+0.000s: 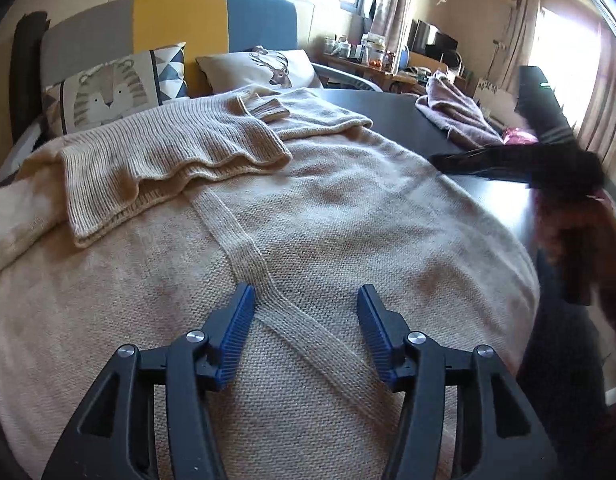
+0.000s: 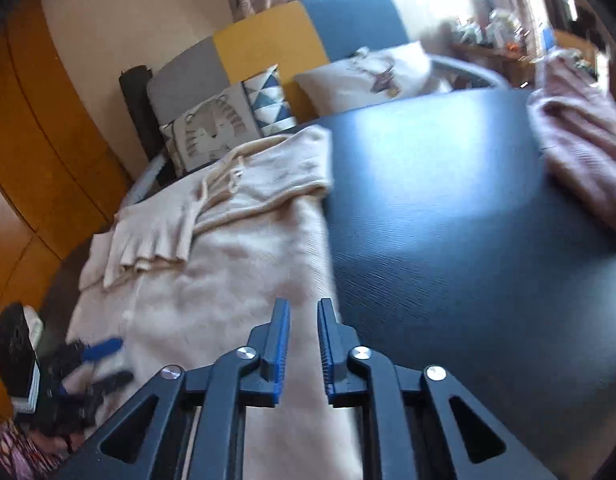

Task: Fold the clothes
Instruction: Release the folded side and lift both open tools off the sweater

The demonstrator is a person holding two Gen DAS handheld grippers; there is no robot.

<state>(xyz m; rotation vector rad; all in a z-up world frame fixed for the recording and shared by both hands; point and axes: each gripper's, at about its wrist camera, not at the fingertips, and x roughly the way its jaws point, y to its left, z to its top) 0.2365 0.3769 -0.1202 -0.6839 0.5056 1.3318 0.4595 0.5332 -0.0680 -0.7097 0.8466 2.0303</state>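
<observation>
Soft and limp, the beige knit sweater point(image 1: 308, 208) probably wants gripping at its hem or side edge, while the left gripper point(image 1: 306, 296) and right gripper point(image 2: 303, 308) both stand parted, empty.

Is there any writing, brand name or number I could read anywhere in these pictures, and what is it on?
None is readable.
Jars and boxes on the far desk: labels too small to read.
Tiger cushion and deer cushion: pictures only, no words.
Beige sweater: no tag showing.
</observation>
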